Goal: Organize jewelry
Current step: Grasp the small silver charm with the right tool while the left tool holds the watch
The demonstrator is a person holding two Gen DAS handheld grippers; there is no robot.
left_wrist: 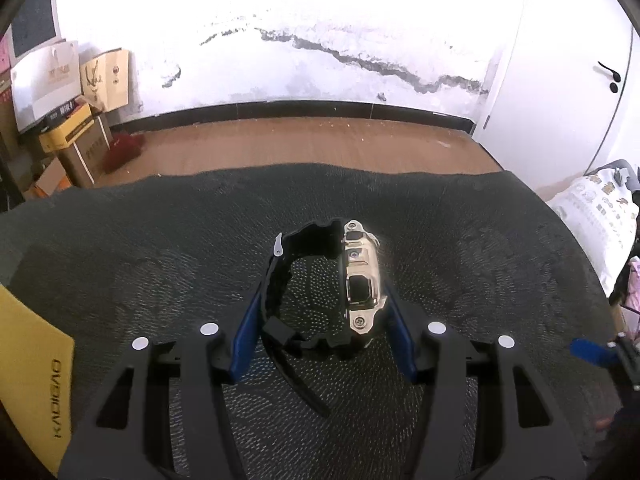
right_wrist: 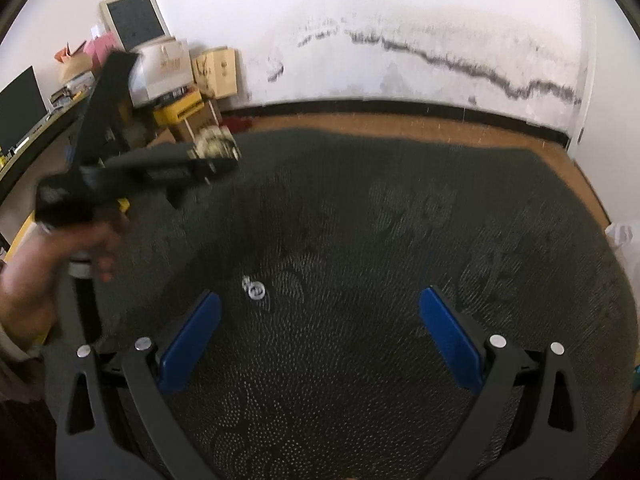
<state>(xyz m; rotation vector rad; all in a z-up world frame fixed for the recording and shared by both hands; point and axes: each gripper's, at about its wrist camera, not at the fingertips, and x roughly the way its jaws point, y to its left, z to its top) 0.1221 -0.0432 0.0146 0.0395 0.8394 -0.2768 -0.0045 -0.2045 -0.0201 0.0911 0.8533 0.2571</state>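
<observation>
Left wrist view looks down over a dark textured mat (left_wrist: 160,248) that spreads under and beyond the left gripper (left_wrist: 324,308), with a wood floor (left_wrist: 304,140) and a stained white wall (left_wrist: 280,40) past its far edge. A yellow box (left_wrist: 32,376) lies on the mat's near edge to the gripper's left side. The left gripper is clamped on a watch (left_wrist: 332,292): its left blue pad presses the black strap, its right pad presses the gold case, and the loose strap end hangs down between the fingers toward the camera. The watch is held clear above the mat.

In the right wrist view the right gripper (right_wrist: 320,332) hangs over the same mat (right_wrist: 440,240) with its jaws spread wide and nothing between the pads. A small clear ring-like piece (right_wrist: 255,290) lies on the mat just ahead of its left finger. Further ahead and to its left, blurred, a hand (right_wrist: 48,264) holds the left gripper (right_wrist: 216,156), with the watch (right_wrist: 216,143) at its tip.
</observation>
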